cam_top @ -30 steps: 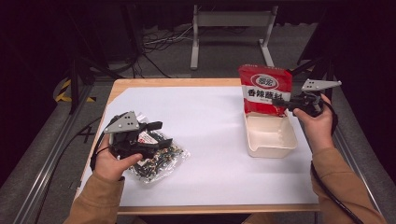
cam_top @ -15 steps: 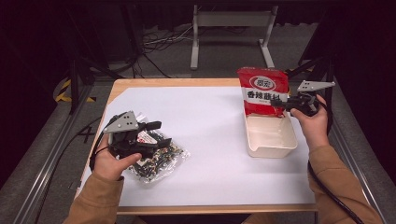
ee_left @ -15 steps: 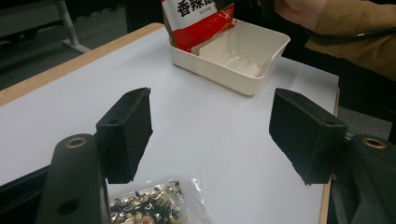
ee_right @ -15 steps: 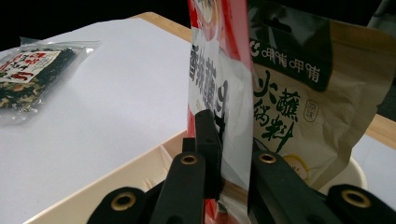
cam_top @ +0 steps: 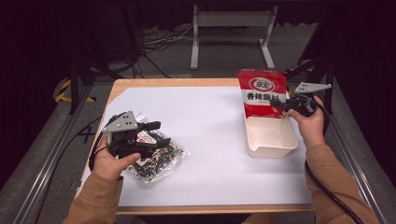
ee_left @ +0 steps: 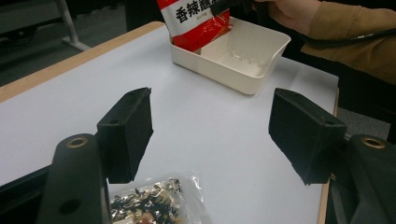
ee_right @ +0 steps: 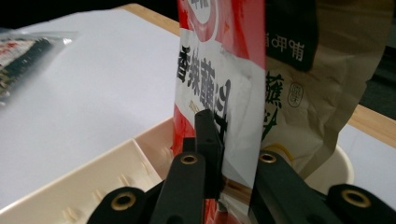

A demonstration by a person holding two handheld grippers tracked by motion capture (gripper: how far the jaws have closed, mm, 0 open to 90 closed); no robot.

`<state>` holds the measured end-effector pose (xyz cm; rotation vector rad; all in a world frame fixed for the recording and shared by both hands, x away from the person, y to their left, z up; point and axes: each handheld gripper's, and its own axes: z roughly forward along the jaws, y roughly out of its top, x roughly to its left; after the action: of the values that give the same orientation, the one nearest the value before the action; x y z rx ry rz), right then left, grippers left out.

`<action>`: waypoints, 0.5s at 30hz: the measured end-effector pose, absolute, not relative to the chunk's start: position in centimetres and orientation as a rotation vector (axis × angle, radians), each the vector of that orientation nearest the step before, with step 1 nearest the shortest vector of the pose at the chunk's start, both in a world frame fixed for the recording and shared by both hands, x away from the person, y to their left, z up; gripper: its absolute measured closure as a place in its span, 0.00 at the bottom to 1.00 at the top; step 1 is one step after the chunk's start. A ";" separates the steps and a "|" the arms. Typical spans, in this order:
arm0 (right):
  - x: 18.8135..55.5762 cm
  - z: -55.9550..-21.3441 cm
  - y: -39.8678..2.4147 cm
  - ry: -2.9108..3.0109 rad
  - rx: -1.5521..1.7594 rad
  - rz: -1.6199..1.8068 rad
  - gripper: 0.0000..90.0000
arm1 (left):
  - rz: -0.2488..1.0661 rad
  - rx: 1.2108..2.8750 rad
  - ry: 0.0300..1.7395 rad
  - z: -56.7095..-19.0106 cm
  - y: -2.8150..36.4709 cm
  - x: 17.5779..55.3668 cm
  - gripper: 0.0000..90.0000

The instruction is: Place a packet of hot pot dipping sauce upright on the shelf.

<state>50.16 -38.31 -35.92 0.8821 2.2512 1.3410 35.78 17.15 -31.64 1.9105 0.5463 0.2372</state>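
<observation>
Two hand-held grippers over a white-covered table [cam_top: 210,140]. The left hand [cam_top: 109,161] enters from the table's near left corner, forearm in a tan sleeve, and holds the left gripper [cam_top: 147,135] low above a clear packet of dark mixed contents [cam_top: 161,156]; its jaws stand wide apart with nothing between them, aimed across the table toward the tray, and in the left gripper view the packet [ee_left: 156,200] lies just below and between the jaw bases. The right hand [cam_top: 310,123] reaches along the right edge and holds the right gripper [cam_top: 280,103] level, jaws pointing leftward. These jaws are closed on the side edge of a red and white pouch [cam_top: 261,93], which stands upright with its bottom in the far end of a cream rectangular tray [cam_top: 271,140] near the table's right side. The pouch front carries a round red-and-white logo and large black Chinese characters, of which "香辣" can be read; the rest is partly covered. In the right gripper view the pouch [ee_right: 219,79] shows a tan back panel with small dark print too unclear to read.
</observation>
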 end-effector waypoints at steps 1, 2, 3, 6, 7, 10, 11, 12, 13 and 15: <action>50.2 -36.0 -38.2 2.253 0.876 1.325 0.96 | 0.237 1.911 0.546 -31.6 17.2 35.8 0.35; 50.2 -36.0 -38.1 2.251 0.875 1.314 0.96 | 0.230 1.904 0.554 -31.7 17.1 35.7 0.35; 50.2 -36.0 -38.1 2.250 0.870 1.300 0.96 | 0.229 1.904 0.553 -31.7 17.2 35.7 0.35; 50.2 -36.1 -37.9 2.258 0.868 1.270 0.96 | 0.235 1.905 0.546 -31.6 17.2 35.8 0.35; 50.2 -36.2 -37.8 2.260 0.871 1.260 0.96 | 0.228 1.904 0.551 -31.7 17.1 35.7 0.35; 50.2 -36.4 -37.7 2.265 0.883 1.223 0.96 | 0.231 1.911 0.545 -31.7 17.1 35.7 0.35; 50.2 -36.5 -37.7 2.270 0.892 1.199 0.96 | 0.227 1.912 0.546 -31.7 17.1 35.7 0.35; 50.2 -36.7 -37.7 2.267 0.903 1.191 0.96 | 0.226 1.911 0.547 -31.7 17.1 35.7 0.35; 50.1 -37.0 -37.8 2.261 0.919 1.185 0.96 | 0.225 1.911 0.549 -31.7 17.1 35.7 0.35; 49.9 -37.2 -37.9 2.255 0.930 1.174 0.96 | 0.226 1.912 0.548 -31.8 17.1 35.8 0.35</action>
<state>49.87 -37.91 -37.20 0.9303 2.2555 1.1738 35.80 17.10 -31.77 1.9123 0.5477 0.2259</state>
